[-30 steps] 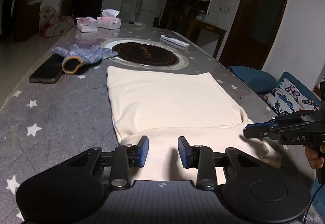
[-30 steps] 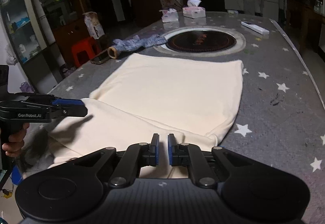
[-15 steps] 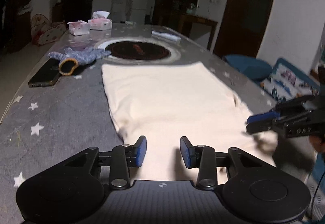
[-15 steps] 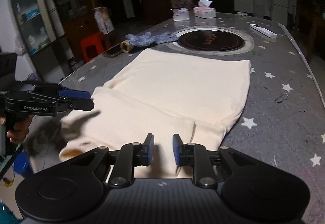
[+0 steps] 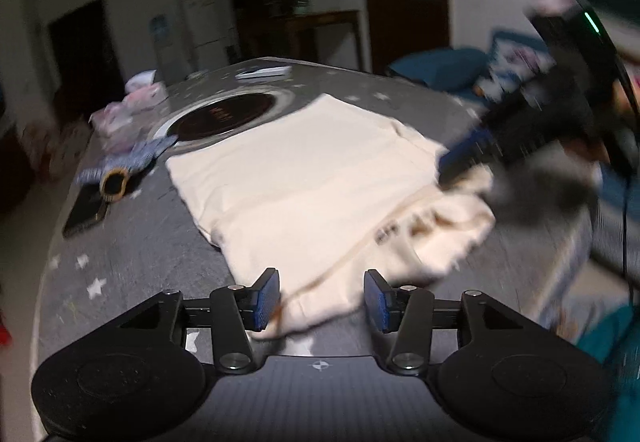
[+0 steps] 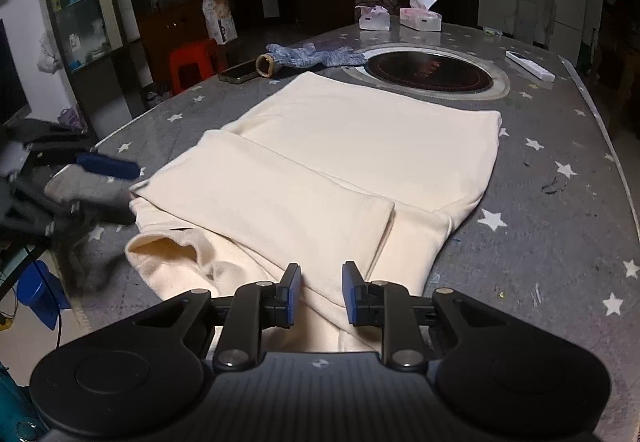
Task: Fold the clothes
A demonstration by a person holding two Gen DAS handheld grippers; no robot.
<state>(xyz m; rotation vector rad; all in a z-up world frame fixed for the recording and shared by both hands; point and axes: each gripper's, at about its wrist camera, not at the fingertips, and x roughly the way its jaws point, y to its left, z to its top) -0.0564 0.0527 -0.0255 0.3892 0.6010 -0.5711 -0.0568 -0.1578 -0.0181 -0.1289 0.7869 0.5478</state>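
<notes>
Cream garment (image 6: 352, 157), partly folded, was spread along the near edge of the star-patterned surface (image 6: 560, 226). Left claw (image 5: 320, 296) was opening, gripping nothing; right claw (image 6: 318, 294) was parted over the cloth, ungripped.

- Left tool (image 5: 320, 296): tilted downward, jaws opening, blue pads (image 5: 267, 298) apart at 9 and 3 o'clock, gripping nothing.
- Right tool (image 6: 318, 292): tilted downward, jaws narrowly apart, pads (image 6: 291, 294) pressing nothing.
</notes>
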